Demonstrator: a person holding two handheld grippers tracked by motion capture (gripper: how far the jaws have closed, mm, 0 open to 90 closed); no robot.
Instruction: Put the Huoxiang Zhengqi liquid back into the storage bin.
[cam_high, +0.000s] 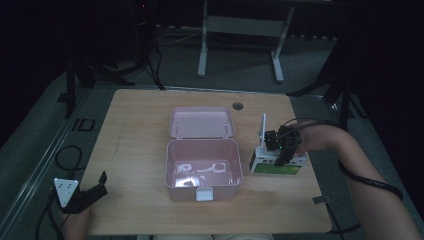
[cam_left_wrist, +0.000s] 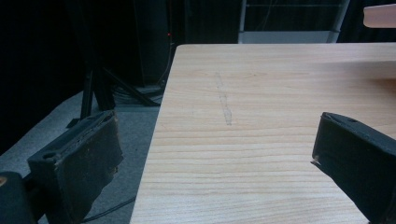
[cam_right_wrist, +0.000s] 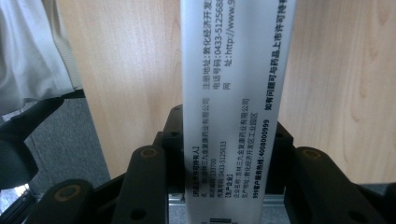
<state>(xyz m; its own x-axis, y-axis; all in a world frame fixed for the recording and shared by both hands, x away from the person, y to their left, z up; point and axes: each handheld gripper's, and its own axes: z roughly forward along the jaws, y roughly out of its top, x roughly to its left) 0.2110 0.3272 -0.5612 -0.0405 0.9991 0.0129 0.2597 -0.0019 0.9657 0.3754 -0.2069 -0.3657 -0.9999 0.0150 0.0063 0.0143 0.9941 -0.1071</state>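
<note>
Pale woodgrain table (cam_high: 140, 125) — right fingers (cam_high: 285, 155) clamped on perhaps cardboard box (cam_right_wrist: 233, 93), left (cam_high: 97, 187) apart.

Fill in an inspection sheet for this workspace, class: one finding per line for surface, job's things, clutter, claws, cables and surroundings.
Surface: wooden table, a faint scuff near its left side.
Job's things: white and green box, printed text on its side; pink case open, small white items inside.
Clutter: nothing seen.
Claws: right claw shut on the box; left claw open at the table's near left corner.
Cables: black cable along the right forearm.
Surroundings: dark room, grey desk frame behind.
</note>
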